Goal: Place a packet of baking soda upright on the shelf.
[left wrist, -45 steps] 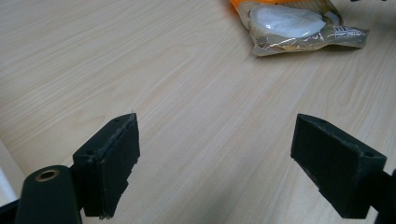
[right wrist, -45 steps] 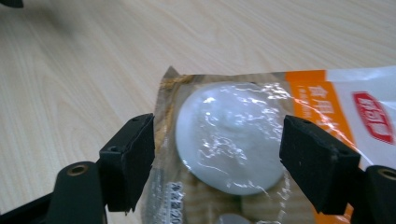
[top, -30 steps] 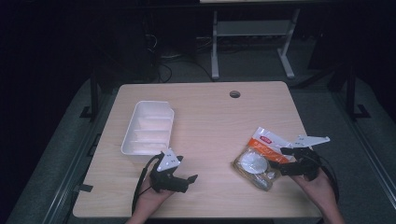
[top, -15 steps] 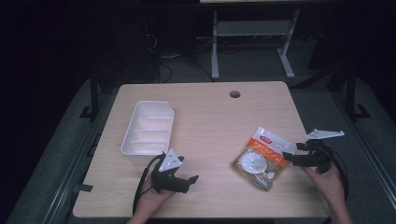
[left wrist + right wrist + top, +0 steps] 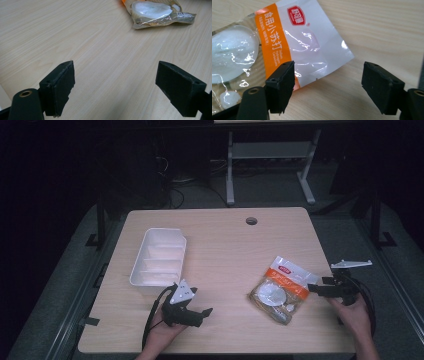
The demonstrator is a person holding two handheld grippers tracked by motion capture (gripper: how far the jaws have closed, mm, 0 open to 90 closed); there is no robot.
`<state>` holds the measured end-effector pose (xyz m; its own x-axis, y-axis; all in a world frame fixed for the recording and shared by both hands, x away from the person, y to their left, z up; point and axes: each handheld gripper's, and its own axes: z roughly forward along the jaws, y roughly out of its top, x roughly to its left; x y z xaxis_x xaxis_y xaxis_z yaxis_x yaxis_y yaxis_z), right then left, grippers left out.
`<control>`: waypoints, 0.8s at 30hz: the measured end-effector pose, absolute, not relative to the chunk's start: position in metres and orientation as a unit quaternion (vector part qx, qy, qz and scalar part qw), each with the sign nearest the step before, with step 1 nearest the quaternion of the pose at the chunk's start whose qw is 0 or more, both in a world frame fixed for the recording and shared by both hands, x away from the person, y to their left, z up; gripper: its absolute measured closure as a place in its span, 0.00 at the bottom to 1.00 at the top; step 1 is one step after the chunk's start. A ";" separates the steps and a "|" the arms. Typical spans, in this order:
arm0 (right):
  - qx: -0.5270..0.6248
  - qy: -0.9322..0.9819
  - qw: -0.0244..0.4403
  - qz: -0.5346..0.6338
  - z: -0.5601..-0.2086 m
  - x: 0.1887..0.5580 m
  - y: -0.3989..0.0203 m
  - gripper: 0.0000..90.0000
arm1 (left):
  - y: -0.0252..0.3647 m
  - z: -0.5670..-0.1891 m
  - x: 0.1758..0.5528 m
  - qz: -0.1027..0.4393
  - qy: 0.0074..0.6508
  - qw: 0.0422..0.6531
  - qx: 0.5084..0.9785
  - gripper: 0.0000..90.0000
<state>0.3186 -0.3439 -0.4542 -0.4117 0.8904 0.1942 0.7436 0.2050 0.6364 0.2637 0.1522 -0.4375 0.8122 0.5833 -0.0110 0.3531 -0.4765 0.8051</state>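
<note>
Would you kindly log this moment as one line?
right gripper: open, beside bag | left gripper: open, over bare table | tray: untouched

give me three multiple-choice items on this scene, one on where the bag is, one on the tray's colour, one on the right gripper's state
1. Where does the bag lie on the table?
A. inside the tray
B. near the right gripper
C. over the round hole

2. What colour is the tray?
A. white
B. orange
C. black

3. How is the right gripper?
A. shut on the bag
B. shut on nothing
C. open

Key:
1 B, the bag lies on the wood just ahead of the right gripper.
2 A, the compartment tray by the left gripper is plain white.
3 C, the right gripper view shows its jaws wide apart, with a corner of the bag between them, ungripped.
</note>
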 end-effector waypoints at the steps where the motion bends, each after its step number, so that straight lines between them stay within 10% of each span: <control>1: 0.531 0.770 0.097 0.340 -0.457 0.320 -0.344 0.31 | 0.152 -0.437 0.264 0.134 0.276 0.431 0.849 0.17; 24: 0.507 0.762 0.048 0.399 -0.455 0.317 -0.344 0.67 | 0.152 -0.437 0.264 0.136 0.277 0.431 0.848 0.17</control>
